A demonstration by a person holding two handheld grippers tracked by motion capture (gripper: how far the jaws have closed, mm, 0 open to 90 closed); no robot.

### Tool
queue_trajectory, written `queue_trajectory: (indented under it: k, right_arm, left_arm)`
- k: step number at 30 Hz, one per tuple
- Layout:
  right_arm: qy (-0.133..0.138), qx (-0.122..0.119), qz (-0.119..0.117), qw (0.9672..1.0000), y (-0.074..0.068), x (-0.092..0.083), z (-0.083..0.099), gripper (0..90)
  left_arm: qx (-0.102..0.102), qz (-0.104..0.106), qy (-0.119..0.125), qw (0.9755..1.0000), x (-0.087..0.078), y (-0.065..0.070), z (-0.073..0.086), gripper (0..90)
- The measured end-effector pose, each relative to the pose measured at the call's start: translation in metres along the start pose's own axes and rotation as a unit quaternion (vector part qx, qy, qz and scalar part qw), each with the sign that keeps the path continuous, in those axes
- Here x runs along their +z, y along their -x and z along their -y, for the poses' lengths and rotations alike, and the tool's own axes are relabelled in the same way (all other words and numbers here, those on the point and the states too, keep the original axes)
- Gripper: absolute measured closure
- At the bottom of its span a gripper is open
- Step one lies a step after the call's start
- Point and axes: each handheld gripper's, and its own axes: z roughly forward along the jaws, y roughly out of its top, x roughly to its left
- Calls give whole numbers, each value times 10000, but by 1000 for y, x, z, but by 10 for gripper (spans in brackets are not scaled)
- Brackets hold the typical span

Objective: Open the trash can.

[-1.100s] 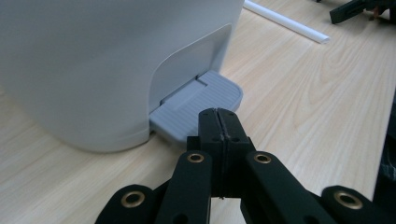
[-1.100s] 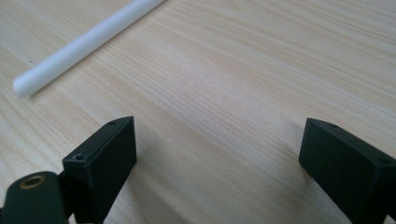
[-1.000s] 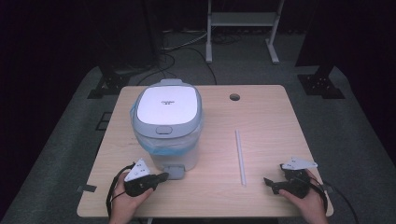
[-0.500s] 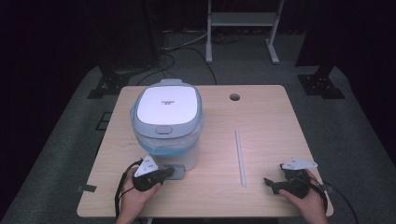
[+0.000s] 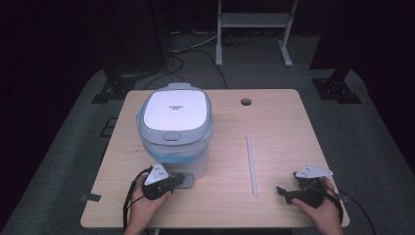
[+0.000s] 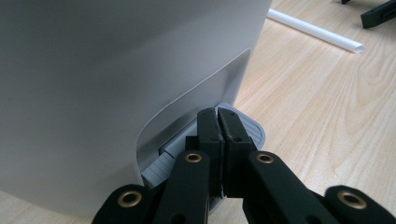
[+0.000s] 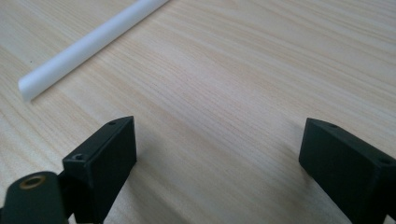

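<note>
A white pedal bin (image 5: pixel 174 129) with a grey-rimmed lid down and a blue liner stands at the table's left. Its grey pedal (image 5: pixel 188 183) sticks out at the front base. My left gripper (image 5: pixel 180 181) is shut with nothing between its jaws. In the left gripper view the closed tips (image 6: pixel 218 117) lie right over the ridged pedal (image 6: pixel 250 130), against the bin's white wall (image 6: pixel 116 70). My right gripper (image 5: pixel 283 192) rests open on the wood at the front right, with bare tabletop between its fingers (image 7: pixel 219 154).
A long white strip (image 5: pixel 251 164) lies lengthwise on the table (image 5: pixel 274 122) between the bin and my right gripper; its near end shows (image 7: pixel 88 44) (image 6: pixel 313 30). A round cable hole (image 5: pixel 245 102) sits near the far edge. Dark floor and stand legs lie beyond.
My left gripper has slid a little to the right, bringing its shut tips up to the bin's pedal. The right gripper has stayed where it was.
</note>
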Motion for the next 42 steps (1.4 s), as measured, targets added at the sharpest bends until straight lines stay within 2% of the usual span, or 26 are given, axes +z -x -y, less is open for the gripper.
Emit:
queue_trajectory:
  k: [15, 42]
  right_arm:
    - [-4, -32, -34, 10000, -1, 0, 0, 97]
    - [-6, -30, -36, 10000, -1, 0, 0, 97]
  left_arm:
    - [-52, -123, 15, 9999, 1, 2, 3, 900]
    - [-88, -87, -129, 9998, 4, 1, 5, 900]
